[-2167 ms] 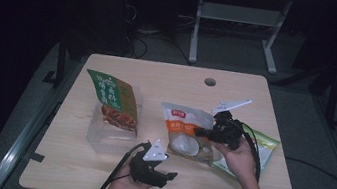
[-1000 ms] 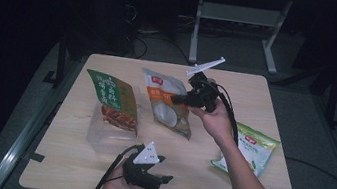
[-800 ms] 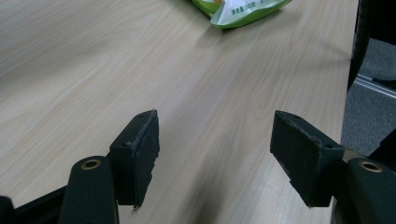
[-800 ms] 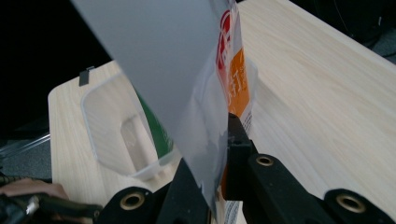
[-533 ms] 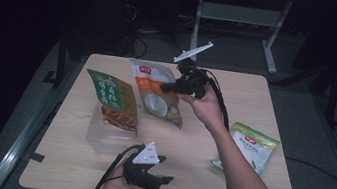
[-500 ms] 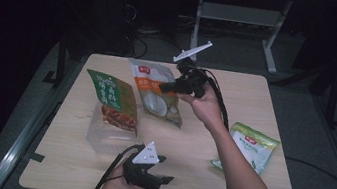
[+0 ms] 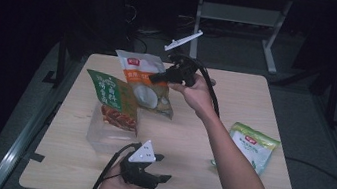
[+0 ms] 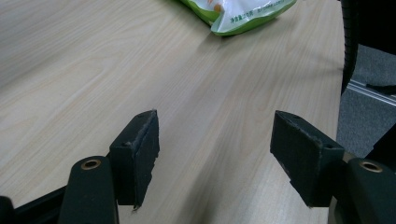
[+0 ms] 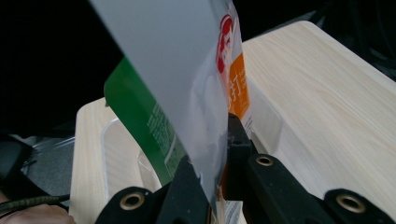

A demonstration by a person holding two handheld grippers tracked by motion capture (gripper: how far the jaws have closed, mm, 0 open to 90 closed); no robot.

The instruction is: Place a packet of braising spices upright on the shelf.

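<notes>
White-and-orange snack pouch (image 7: pixel 144 78), glossy, red logo at top, pale round food pictured, hangs over the clear plastic bin (image 7: pixel 106 133) beside the green pouch (image 7: pixel 114 99). Right gripper (image 7: pixel 158 78) clamped on it. Left gripper (image 7: pixel 164 168) jaws apart, empty, low over the table (image 7: pixel 266 104).

A: Where does the high view sit?
B: Above the table's (image 7: pixel 257 92) near edge, facing forward and down.
A: And the others?
B: Each rides its tongs, close up; both share that tabletop.
</notes>
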